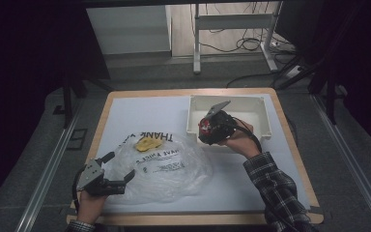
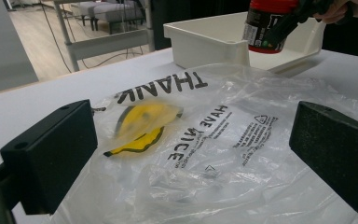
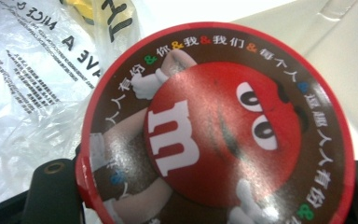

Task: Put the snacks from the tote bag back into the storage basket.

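High view gives me the table (image 1: 140,104) first, its white top edged in wood, with a clear plastic bag (image 1: 166,166) spread across the near left part and a white bin (image 1: 256,104) standing at the far right. Black lettering runs over the bag, and a yellow item (image 1: 148,143) lies inside it near its far edge.

My left gripper (image 1: 117,170) sits at the bag's near left corner with its jaws spread wide; in the left gripper view I see the two black jaws either side of crumpled plastic, and I cannot tell whether they touch it.

My right gripper (image 1: 206,129) hangs over the near left corner of the bin, just beyond the bag's far right edge. It pinches a red-lidded candy tub (image 3: 216,128): in the right gripper view the round lid, printed with a red cartoon candy face and a white "m", sits between the jaws right in front of the camera. From the left gripper view I see the tub held above the bin's rim, apart from it.
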